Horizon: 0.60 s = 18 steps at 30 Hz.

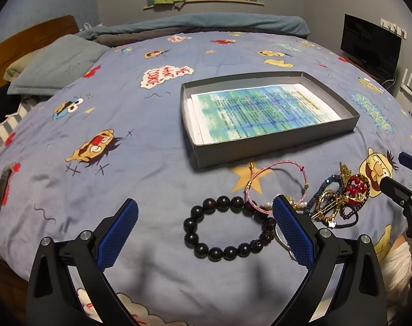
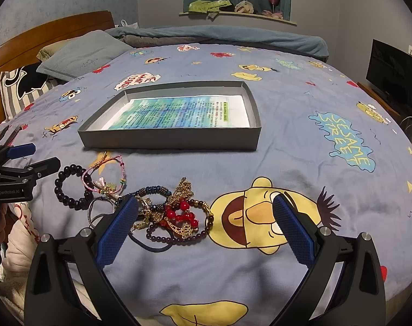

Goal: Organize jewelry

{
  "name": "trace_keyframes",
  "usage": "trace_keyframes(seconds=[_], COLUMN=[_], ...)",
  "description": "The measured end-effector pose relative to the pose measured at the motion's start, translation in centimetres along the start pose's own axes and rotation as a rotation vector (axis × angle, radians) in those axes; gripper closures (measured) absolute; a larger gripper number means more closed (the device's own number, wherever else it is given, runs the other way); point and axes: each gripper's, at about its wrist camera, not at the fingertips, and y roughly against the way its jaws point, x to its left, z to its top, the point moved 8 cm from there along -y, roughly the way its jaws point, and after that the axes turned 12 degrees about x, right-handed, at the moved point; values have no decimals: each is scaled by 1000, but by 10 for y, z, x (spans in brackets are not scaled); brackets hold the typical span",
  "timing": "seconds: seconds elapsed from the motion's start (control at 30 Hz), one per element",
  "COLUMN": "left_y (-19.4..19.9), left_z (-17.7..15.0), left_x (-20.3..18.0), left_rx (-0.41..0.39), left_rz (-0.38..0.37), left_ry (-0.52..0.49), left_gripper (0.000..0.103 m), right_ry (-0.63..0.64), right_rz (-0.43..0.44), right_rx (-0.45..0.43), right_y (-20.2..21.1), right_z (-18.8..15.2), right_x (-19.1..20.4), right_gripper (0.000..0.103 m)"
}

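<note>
Here, in the left wrist view, the left hand-held gripper [image 1: 206,226] fills the lower part of the frame with its jaws spread wide and nothing between its blue pads; the left pad [image 1: 118,235] hovers over bare bedspread [image 1: 97,190], while the right pad [image 1: 292,231] stands in front of the edge of the jewelry. Between the pads, low in the centre of the frame, lies a dark beaded bracelet [image 1: 227,228] as a closed ring flat on the bed. Just above and right of it a pink cord bracelet [image 1: 276,184] overlaps its upper right beads. Further right sits a tangled pile of jewelry [image 1: 339,198] with red beads, gold chain and blue beaded loops. Above these, in the centre right of the frame, an open grey box [image 1: 273,146] rests on the bed with a printed sheet [image 1: 263,111] lying in its bottom; no jewelry shows inside it. At the right edge the tip of the right hand-held gripper [image 1: 404,179] reaches in beside the pile. In the right wrist view the same box [image 2: 170,141] sits upper centre, the beaded bracelet [image 2: 70,187] and cord bracelet [image 2: 105,176] lie at middle left, and the pile [image 2: 176,212] lies just right of the left pad. The right hand-held gripper [image 2: 206,228] is likewise spread wide and empty, over a yellow cartoon face [image 2: 260,217].
</note>
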Motion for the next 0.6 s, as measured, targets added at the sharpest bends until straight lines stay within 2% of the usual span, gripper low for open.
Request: trace_keyframes(seconds=[0.6], left_y=[-11], left_z=[-6], left_x=[0], left_rx=[23], left_rz=[-16], left_ry=[-24], left_gripper=[5], right_ry=[-7], right_rz=[-2], right_rx=[11], right_y=[-4], right_z=[-4], right_x=[-2], right_gripper=[5])
